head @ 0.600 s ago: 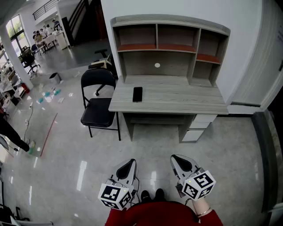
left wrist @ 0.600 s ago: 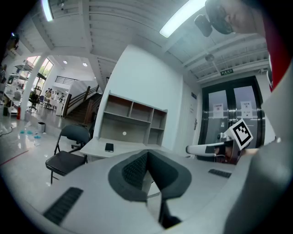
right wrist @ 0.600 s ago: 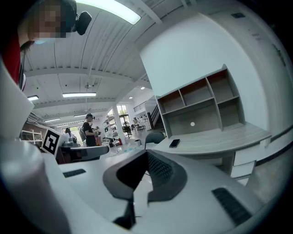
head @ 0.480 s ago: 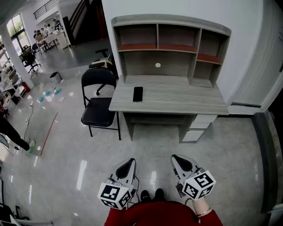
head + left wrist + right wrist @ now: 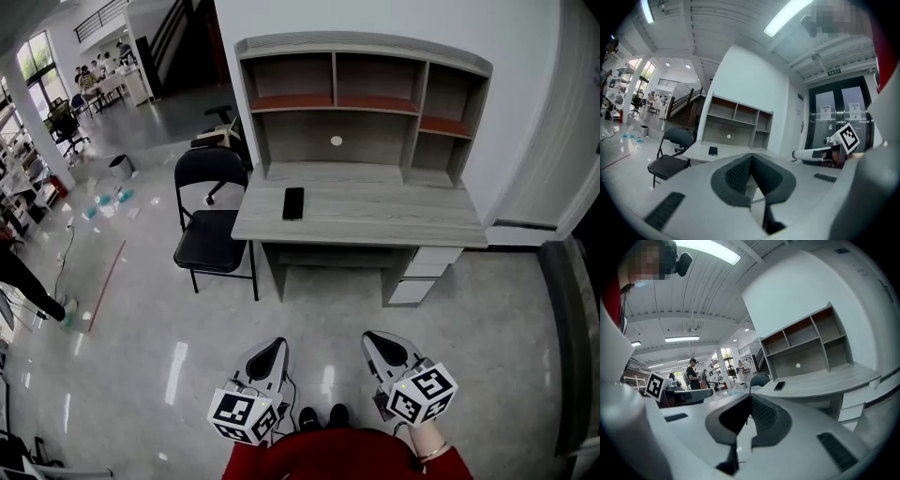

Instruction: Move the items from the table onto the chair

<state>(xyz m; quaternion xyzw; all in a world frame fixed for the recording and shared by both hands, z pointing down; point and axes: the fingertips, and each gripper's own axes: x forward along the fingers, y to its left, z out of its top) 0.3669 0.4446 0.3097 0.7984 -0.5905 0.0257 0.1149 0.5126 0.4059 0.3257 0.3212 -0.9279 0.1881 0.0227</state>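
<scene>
A black phone (image 5: 293, 202) lies flat on the grey wooden desk (image 5: 375, 220), towards its left end; it also shows as a small dark slab (image 5: 712, 151) in the left gripper view and as the phone (image 5: 779, 386) in the right gripper view. A black folding chair (image 5: 211, 234) stands just left of the desk, seat bare. My left gripper (image 5: 269, 352) and right gripper (image 5: 380, 343) hang side by side low in the head view, well short of the desk. Both are shut with nothing between the jaws.
The desk carries a hutch (image 5: 361, 89) with open shelves and a drawer unit (image 5: 422, 272) below right. A white wall (image 5: 525, 112) stands on the right. Far left, an office chair (image 5: 64, 127), litter on the floor (image 5: 103, 202) and people at tables.
The head view has crept forward very slightly; the desk and chair sit a touch lower in the picture. Both grippers keep their places and stay shut.
</scene>
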